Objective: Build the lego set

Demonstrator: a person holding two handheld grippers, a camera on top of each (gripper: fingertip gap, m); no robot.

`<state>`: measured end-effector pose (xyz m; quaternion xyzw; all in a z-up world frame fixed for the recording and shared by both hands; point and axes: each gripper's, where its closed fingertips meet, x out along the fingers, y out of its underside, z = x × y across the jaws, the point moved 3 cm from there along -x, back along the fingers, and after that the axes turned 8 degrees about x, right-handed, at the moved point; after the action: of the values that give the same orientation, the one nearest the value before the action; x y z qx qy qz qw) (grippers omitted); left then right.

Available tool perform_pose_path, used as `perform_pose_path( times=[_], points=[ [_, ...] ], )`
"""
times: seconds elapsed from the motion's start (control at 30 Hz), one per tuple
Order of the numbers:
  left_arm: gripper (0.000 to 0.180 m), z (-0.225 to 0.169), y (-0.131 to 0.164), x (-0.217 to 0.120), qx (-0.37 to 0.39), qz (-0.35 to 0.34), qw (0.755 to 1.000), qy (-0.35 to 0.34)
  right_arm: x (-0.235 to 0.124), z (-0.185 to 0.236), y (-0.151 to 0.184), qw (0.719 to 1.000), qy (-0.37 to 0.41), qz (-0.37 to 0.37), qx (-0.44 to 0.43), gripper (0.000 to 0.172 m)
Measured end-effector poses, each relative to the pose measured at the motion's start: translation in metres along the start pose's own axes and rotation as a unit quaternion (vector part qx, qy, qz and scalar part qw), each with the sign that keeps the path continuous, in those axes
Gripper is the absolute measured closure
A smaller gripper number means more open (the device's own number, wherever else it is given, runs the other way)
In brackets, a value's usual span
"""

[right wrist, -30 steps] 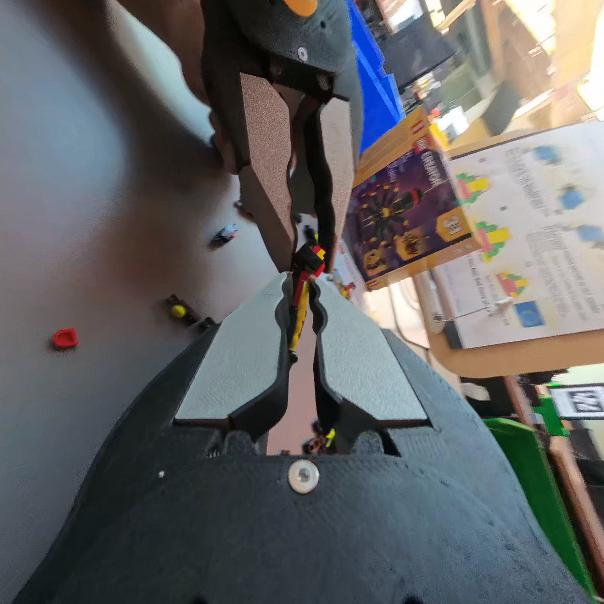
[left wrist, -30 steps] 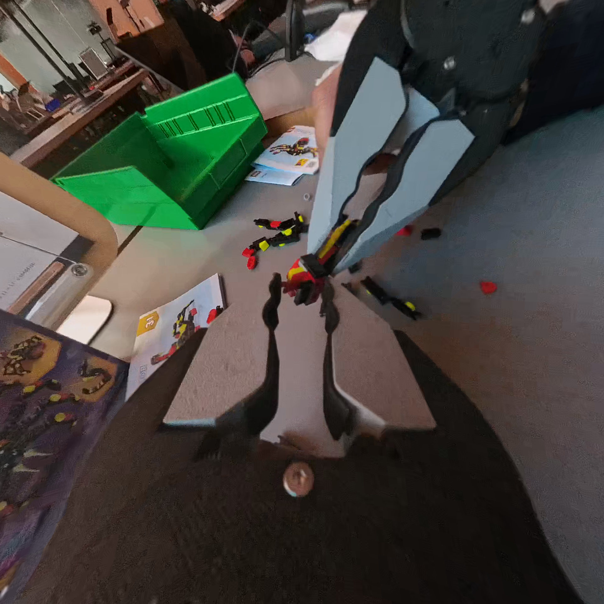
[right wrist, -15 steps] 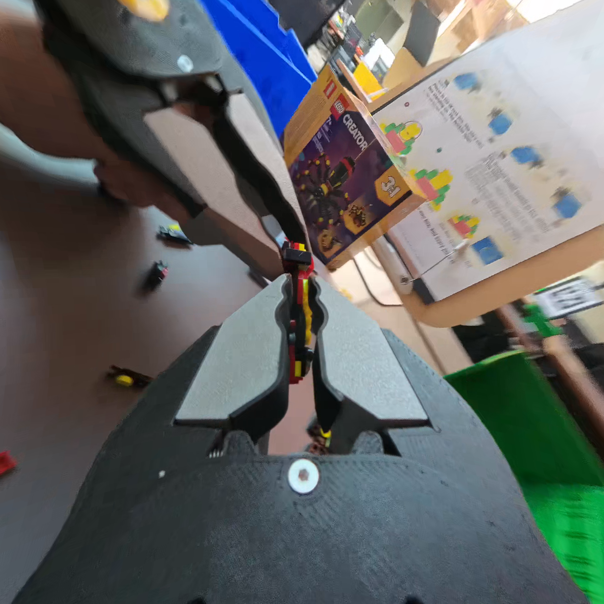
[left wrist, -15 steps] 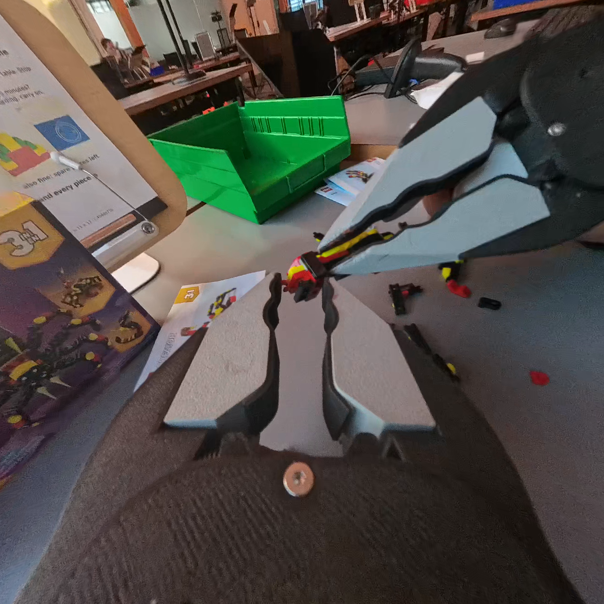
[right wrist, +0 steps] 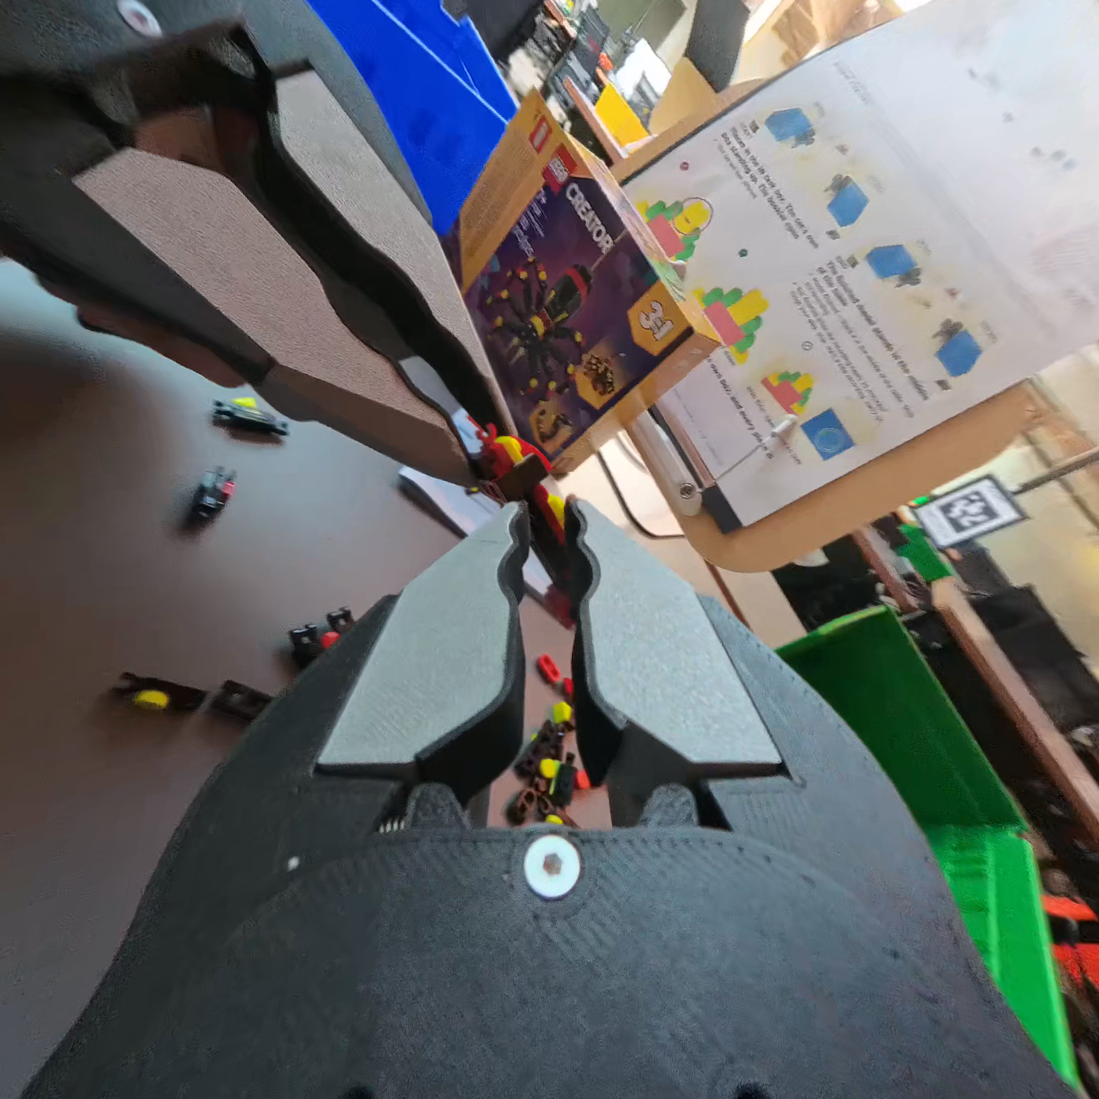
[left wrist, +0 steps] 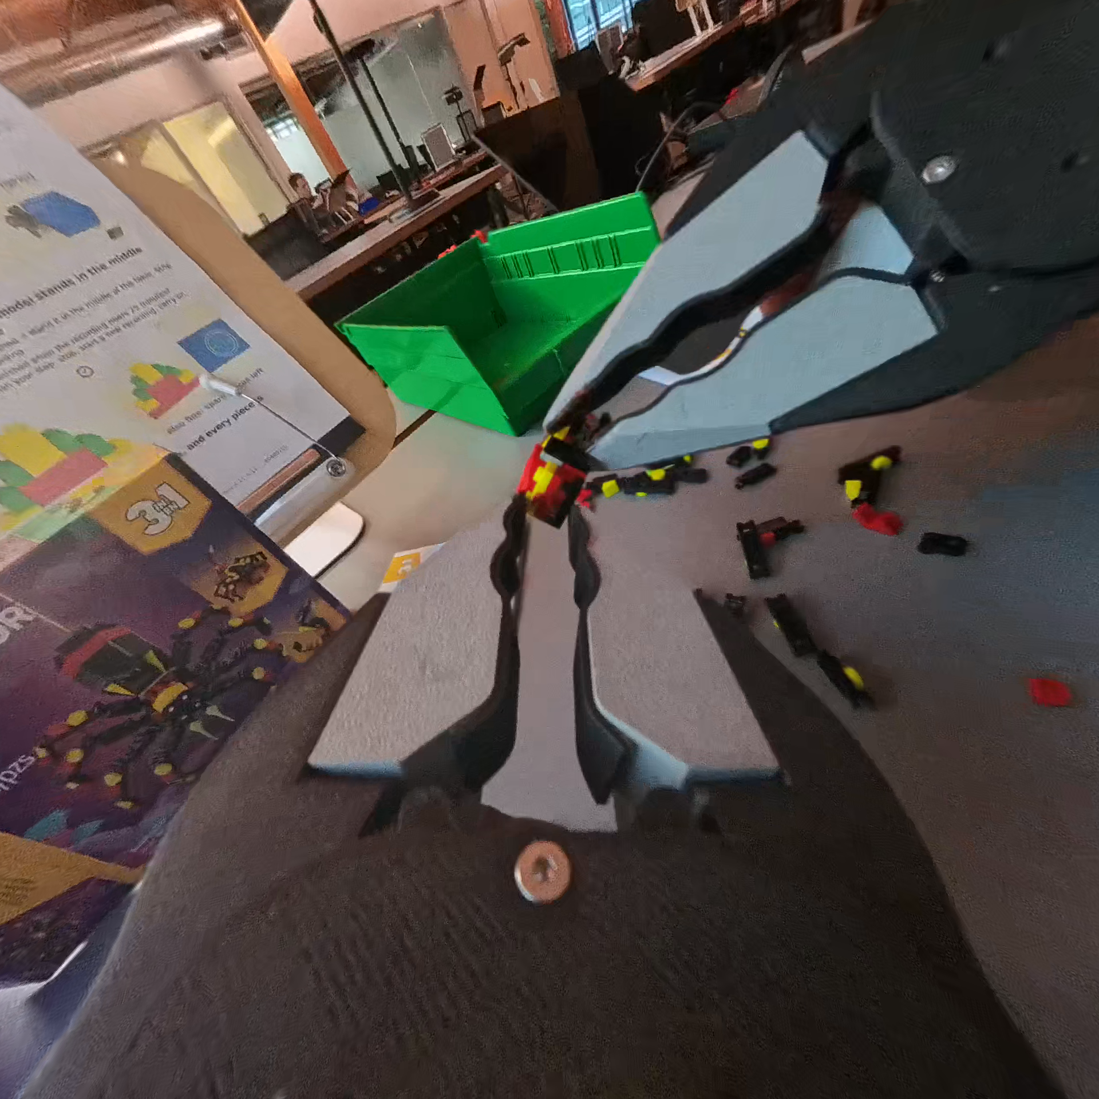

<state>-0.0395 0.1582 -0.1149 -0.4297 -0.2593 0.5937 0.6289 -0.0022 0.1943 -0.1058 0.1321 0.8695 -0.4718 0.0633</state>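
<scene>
My right tool and left tool both clamp the brick model, sharing its weight above the worktop

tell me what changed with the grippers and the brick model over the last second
The left gripper narrowed around the tip of the red, yellow and black brick model. The right gripper stays clamped on the model's other end. Loose bricks and green bin lie unmoved.

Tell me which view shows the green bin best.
The left wrist view: the green bin lies whole on the table, open front and ribbed back wall visible, only its right end hidden behind the right tool. The right wrist view catches just one blurred wall of it at the frame's edge.
</scene>
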Motion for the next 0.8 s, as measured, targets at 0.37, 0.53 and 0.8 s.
perform_pose_path(
  times=[0.37,0.53,0.8],
  points=[
    [0.148,0.006,0.026,0.004,-0.048,0.04,0.996,0.061,0.001,0.015,0.012,0.996,-0.09,0.005,0.021,0.166],
    [0.138,-0.022,0.016,0.003,0.036,0.021,0.995,0.096,0.004,0.029,0.014,0.995,-0.074,0.009,-0.073,0.166],
    [0.133,-0.008,0.017,-0.002,-0.136,0.008,0.979,0.152,-0.002,0.026,0.013,0.981,0.006,-0.024,-0.19,0.165]
  ],
)
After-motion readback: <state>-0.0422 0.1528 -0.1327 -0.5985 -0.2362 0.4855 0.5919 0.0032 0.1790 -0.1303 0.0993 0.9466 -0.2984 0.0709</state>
